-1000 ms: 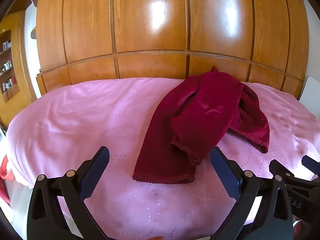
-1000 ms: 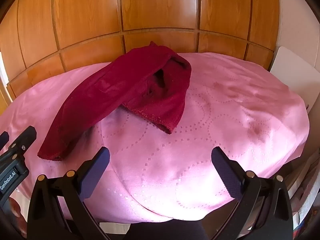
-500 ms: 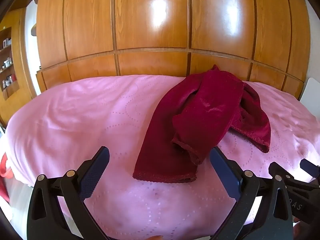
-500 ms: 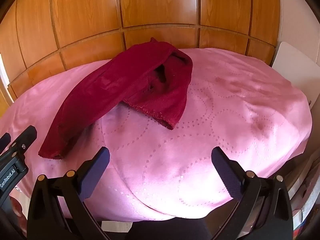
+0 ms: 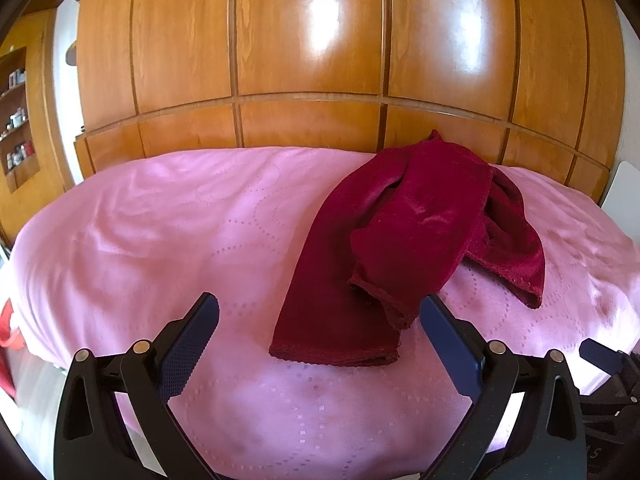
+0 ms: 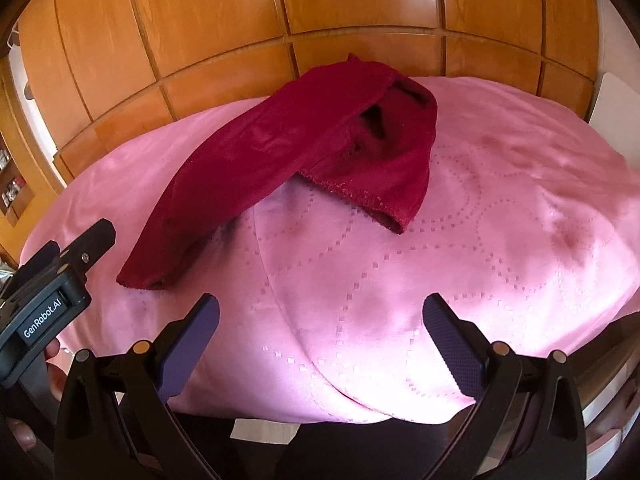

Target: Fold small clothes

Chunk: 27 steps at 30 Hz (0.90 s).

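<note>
From the left wrist, the left gripper [image 5: 318,330] has crept closer to the red cloth [image 5: 404,248], lying crumpled on the far right of the pink bed [image 5: 160,232]; its fingers are wide open, empty. From the right wrist, the right gripper [image 6: 320,330], fingers wide and empty too, has tipped a little, and the cloth hasn't moved, so folding hasn't started.

On the shelf [image 5: 16,120] at the left wrist view's left edge, small items are too tiny to identify. A red object [image 5: 6,328] is cut off there too, perhaps fabric. The dark red garment [image 6: 288,152] hides its own lower layers under its folds.
</note>
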{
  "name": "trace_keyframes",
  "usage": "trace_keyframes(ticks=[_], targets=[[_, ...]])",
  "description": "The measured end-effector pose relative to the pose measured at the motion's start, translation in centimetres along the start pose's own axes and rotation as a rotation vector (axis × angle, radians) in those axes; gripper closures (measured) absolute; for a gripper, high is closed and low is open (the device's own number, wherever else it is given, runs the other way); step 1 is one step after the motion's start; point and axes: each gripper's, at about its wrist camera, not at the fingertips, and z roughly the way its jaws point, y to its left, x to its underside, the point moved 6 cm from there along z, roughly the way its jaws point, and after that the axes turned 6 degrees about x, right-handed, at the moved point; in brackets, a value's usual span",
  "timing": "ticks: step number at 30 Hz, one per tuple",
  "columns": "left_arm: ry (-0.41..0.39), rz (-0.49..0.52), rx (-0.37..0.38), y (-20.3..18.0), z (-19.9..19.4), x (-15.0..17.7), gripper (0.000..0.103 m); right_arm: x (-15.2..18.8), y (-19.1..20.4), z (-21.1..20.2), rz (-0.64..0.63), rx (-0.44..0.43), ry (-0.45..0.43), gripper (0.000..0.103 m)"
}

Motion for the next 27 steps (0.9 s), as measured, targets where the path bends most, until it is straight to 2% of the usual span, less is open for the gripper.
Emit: trace_keyframes(ticks=[9, 16, 27], targets=[[0.028, -0.028, 0.003, 0.8, 0.7, 0.5, 0.003, 0.0, -1.0, 0.8, 0.029, 0.002, 0.037, 0.002], [0.031, -0.035, 0.002, 0.9, 0.8, 0.5, 0.003, 0.4, -0.9, 1.1, 0.041, -0.036, 0.062, 0.002], [0.042, -0.047, 0.004, 1.2, 1.1, 0.5, 0.003, 0.3, -0.2, -0.2, 0.038, -0.1, 0.019, 0.002]])
